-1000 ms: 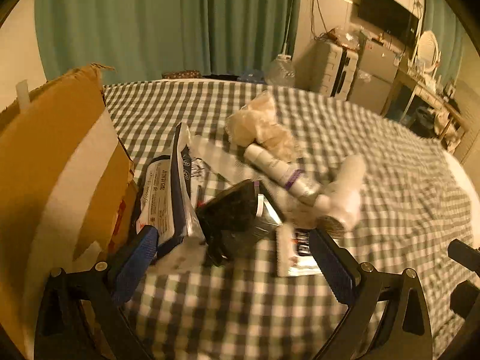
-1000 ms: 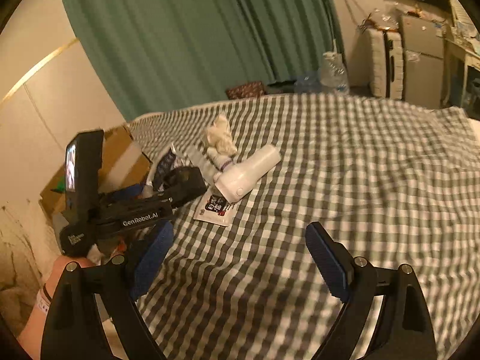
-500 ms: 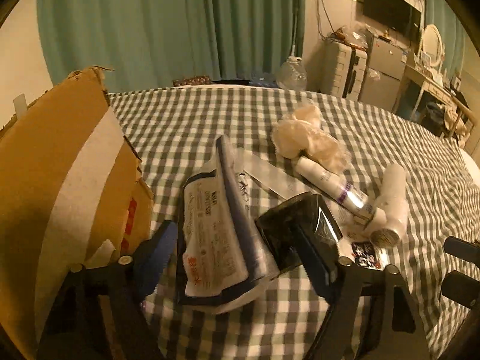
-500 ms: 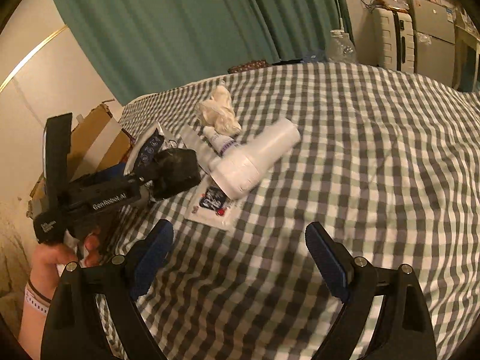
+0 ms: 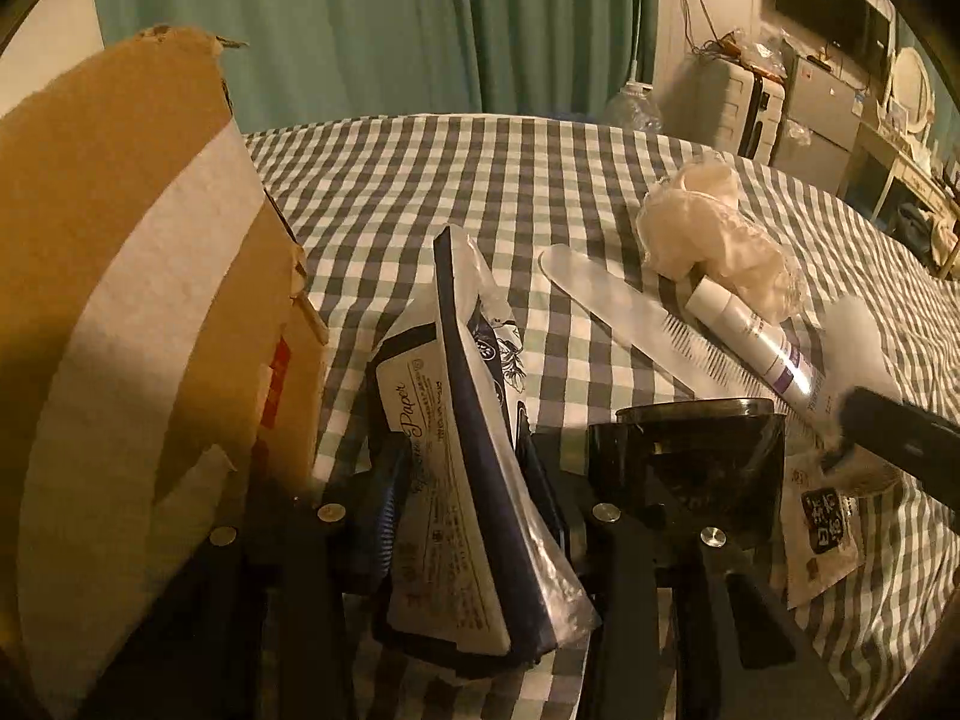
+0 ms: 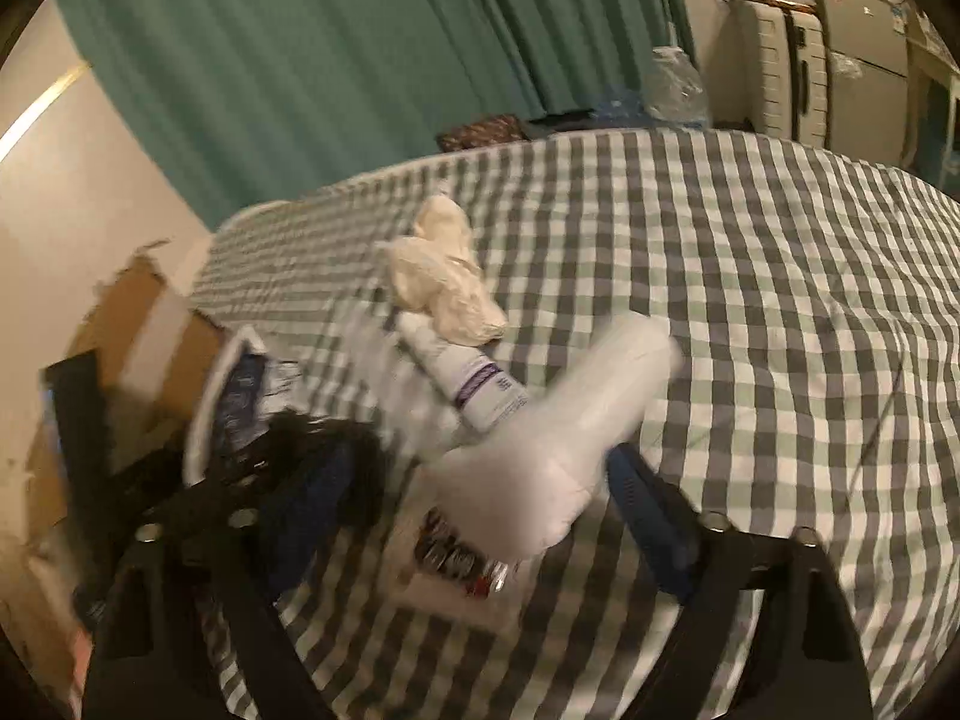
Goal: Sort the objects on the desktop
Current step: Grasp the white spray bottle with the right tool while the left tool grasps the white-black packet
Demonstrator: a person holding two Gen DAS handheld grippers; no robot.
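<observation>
From the left wrist view, the left claw (image 5: 462,480) has just been closing and its blue pads now press both sides of one tissue pack (image 5: 462,468), which stands on edge on the checked bedspread (image 5: 480,192). Left of the pack rises one cardboard box (image 5: 138,300); just right of the pack sits one dark translucent cup (image 5: 690,456). Farther right of the pack lie one clear comb (image 5: 636,330), one white tube with a purple band (image 5: 756,348), one crumpled cream bag (image 5: 714,240) touching the tube's cap end, one white bottle (image 5: 858,336), blurred, and one printed sachet (image 5: 822,528). From the right wrist view, the right claw (image 6: 480,492) has just been closing, and the white bottle (image 6: 558,444) lies between its two blue pads; motion blur hides whether the pads touch it yet, so I cannot tell. Beside the bottle, toward the curtain (image 6: 360,60), are the tube (image 6: 462,372) and the cream bag (image 6: 444,276); the sachet (image 6: 456,558) lies under the bottle's near end. Left of the bottle, blurred, are the tissue pack (image 6: 240,396) and the box (image 6: 138,324).
</observation>
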